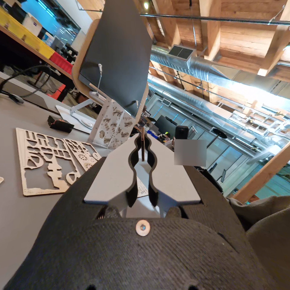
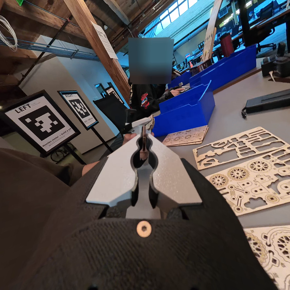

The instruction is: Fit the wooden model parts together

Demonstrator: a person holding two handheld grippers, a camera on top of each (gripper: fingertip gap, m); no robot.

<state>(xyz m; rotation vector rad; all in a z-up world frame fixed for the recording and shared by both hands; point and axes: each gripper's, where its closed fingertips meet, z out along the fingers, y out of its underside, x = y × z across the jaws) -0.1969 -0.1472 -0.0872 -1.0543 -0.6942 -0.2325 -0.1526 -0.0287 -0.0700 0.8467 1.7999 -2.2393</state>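
The left gripper (image 1: 142, 138) was raised above the grey table (image 1: 18, 219) and pointed up toward the wooden ceiling. Its two grey fingers (image 1: 124, 157) were nearly together at the tips and pinched a thin wooden part (image 1: 142, 147), which stood on edge between them. On the table to the left lay two punched wooden sheets (image 1: 45, 163) (most of the shapes in the nearer one were already out), and behind them stood a printed box (image 1: 116, 125) under a dark board.

The right gripper (image 2: 143, 138) was also lifted over the table (image 2: 235, 122). Its tips were closed on a small flat wooden piece (image 2: 143, 141), seen edge-on, so its shape could not be told. Just beyond these tips the other gripper (image 2: 141, 123) showed, holding its own part near a hand (image 2: 130, 138); I cannot tell whether the two parts touched. To the right lay wooden sheets with wheels and gears (image 2: 251, 180), one more sheet (image 2: 266, 254) at the lower right corner, and a small stack of sheets (image 2: 186, 136) beside the blue bins (image 2: 186, 113). Two framed signs with black and white markers (image 2: 42, 122) stood at the left.
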